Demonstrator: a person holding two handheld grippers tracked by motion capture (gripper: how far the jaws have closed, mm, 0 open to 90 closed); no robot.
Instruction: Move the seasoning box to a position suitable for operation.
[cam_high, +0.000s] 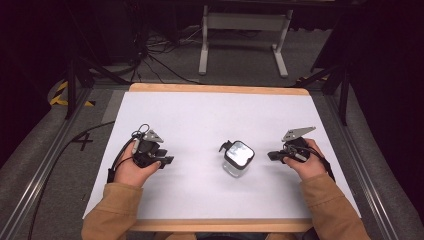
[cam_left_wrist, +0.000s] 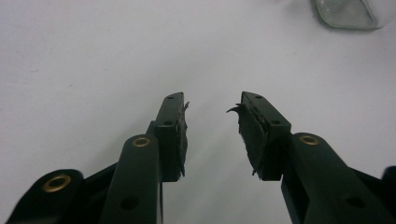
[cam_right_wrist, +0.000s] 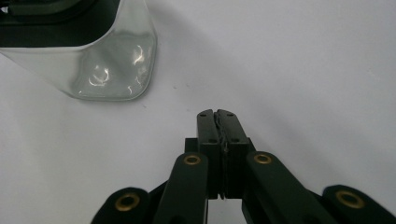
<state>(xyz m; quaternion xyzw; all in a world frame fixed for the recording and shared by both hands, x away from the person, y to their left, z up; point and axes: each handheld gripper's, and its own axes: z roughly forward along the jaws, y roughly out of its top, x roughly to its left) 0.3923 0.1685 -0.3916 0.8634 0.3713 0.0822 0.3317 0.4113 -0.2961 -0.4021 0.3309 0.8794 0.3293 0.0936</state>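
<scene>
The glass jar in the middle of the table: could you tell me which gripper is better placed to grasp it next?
Probably the right gripper: it sits closer to the glass jar and points at it, though its jaws are shut and must open first. The left gripper is open but farther away.

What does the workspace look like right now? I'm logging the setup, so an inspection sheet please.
Surface: white sheet on a wood-edged table, bare apart from one jar.
Job's things: clear jar with a dark lid, upright, between the grippers.
Clutter: nothing seen.
Grippers: left gripper open and empty; right gripper shut on nothing, beside the jar, apart from it.
Cables: a black cable trails off the table's left.
Surroundings: grey floor, white stand behind, yellow-black tape at left.
</scene>
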